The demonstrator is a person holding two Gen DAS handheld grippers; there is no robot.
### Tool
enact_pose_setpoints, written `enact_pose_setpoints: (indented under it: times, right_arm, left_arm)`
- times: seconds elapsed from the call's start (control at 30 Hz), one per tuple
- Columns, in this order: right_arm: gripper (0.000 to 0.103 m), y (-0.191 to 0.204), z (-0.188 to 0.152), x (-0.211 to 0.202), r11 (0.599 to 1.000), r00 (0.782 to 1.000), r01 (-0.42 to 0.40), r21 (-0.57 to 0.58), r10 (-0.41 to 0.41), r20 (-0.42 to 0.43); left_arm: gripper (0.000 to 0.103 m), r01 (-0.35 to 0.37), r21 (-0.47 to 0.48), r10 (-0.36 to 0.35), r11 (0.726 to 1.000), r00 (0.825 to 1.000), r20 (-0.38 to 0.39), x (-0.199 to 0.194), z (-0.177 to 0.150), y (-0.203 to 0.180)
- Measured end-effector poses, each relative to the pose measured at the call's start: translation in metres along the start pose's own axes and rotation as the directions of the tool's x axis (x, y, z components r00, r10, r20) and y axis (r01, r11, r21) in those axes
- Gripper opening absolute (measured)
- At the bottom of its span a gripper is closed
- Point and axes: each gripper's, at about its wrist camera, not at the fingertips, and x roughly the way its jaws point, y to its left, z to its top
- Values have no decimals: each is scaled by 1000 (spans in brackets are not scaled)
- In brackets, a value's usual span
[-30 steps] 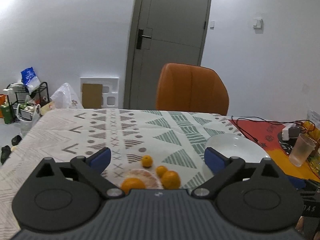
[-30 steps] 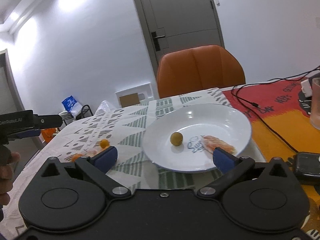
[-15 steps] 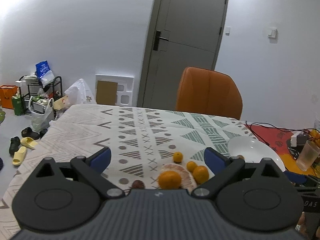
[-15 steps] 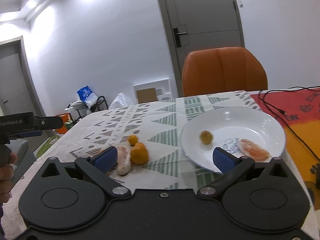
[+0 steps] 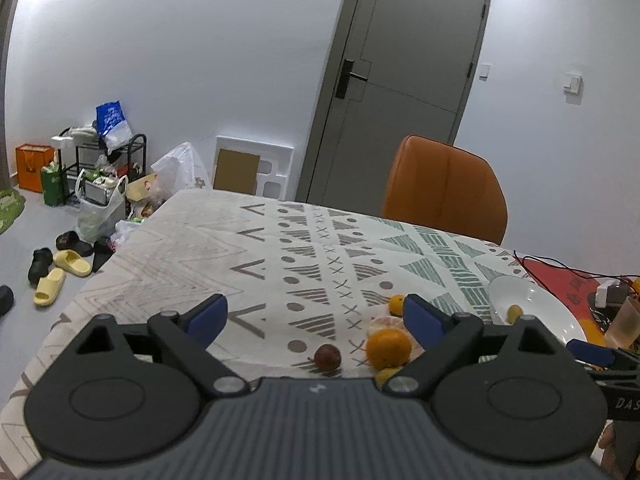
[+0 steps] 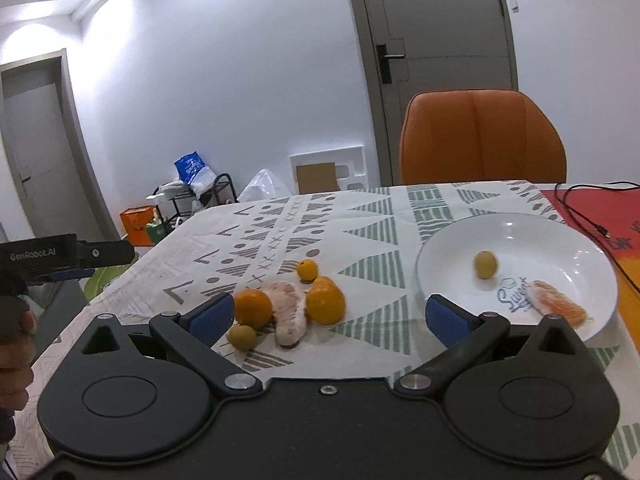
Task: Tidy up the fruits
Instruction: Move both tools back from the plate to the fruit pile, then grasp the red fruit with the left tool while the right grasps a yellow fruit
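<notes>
On the patterned tablecloth lies a cluster of fruit: an orange (image 6: pixel 253 307), a peeled pomelo wedge (image 6: pixel 289 312), a second orange (image 6: pixel 325 301), a small kumquat (image 6: pixel 307 269) and a small yellow-green fruit (image 6: pixel 242 337). The white plate (image 6: pixel 560 236) holds a yellow-green fruit (image 6: pixel 485 264) and an orange segment (image 6: pixel 558 304). My right gripper (image 6: pixel 328 318) is open, just short of the cluster. My left gripper (image 5: pixel 316 316) is open too; a small brown fruit (image 5: pixel 327 357) and an orange (image 5: pixel 388 348) lie between its fingers' span.
An orange chair (image 6: pixel 482 138) stands at the table's far side. A black cable (image 6: pixel 588 216) runs over the red mat (image 6: pixel 600 208) on the right. A frosted cup (image 5: pixel 624 322) stands by the plate. Shoes and bags lie on the floor at left.
Both grippers swung left: the plate moved toward the right of both views and the fruit cluster came in front of the right gripper. The brown fruit appeared in the left view.
</notes>
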Motion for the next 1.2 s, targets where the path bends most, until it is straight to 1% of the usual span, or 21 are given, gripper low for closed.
enact_pose_setpoints:
  times: [0.17, 0.27, 0.4, 0.53, 0.67, 0.73, 0.8, 0.87, 1.0, 1.13, 1.17, 1.2]
  right_arm:
    - [103, 8, 0, 7, 1000, 1000, -15, -18, 15, -10]
    - [103, 12, -2, 12, 999, 999, -26, -29, 26, -22]
    - [101, 18, -3, 16, 998, 999, -40, -51, 38, -28]
    - [93, 23, -4, 22, 997, 998, -51, -61, 48, -46]
    - [93, 26, -7, 28, 996, 997, -55, -68, 50, -61]
    - [87, 27, -8, 31, 996, 996, -58, -73, 53, -70]
    - [84, 28, -9, 35, 996, 995, -61, -72, 55, -83]
    - [82, 29, -10, 39, 995, 994, -66, -69, 60, -94]
    - [76, 34, -12, 47, 994, 991, -83, -74, 74, -116]
    - [75, 37, -12, 54, 992, 985, -118, -49, 111, -131]
    - [75, 39, -13, 57, 992, 984, -119, -51, 111, -136]
    - [74, 40, -13, 58, 991, 984, -121, -55, 112, -141]
  left_arm:
    - [86, 0, -35, 0, 999, 1000, -13, 2, -7, 12]
    - [80, 0, -50, -2, 999, 999, -33, 5, -12, 17]
    - [75, 0, -68, -4, 998, 999, -54, 10, -16, 24]
    - [69, 1, -66, -6, 998, 998, -64, 14, -21, 26]
    - [65, 11, -70, -16, 998, 997, -82, 20, -25, 27]
    - [65, 12, -72, -18, 997, 996, -91, 23, -28, 26]
    - [63, 14, -75, -22, 997, 994, -104, 28, -31, 26]
    - [58, 19, -78, -28, 997, 992, -122, 33, -33, 27]
    - [55, 20, -88, -34, 996, 987, -155, 44, -39, 28]
    - [38, 18, -77, -33, 997, 980, -196, 56, -46, 30]
    - [34, 11, -64, -22, 998, 982, -186, 56, -46, 29]
    - [25, 11, -64, -24, 998, 981, -193, 57, -46, 29]
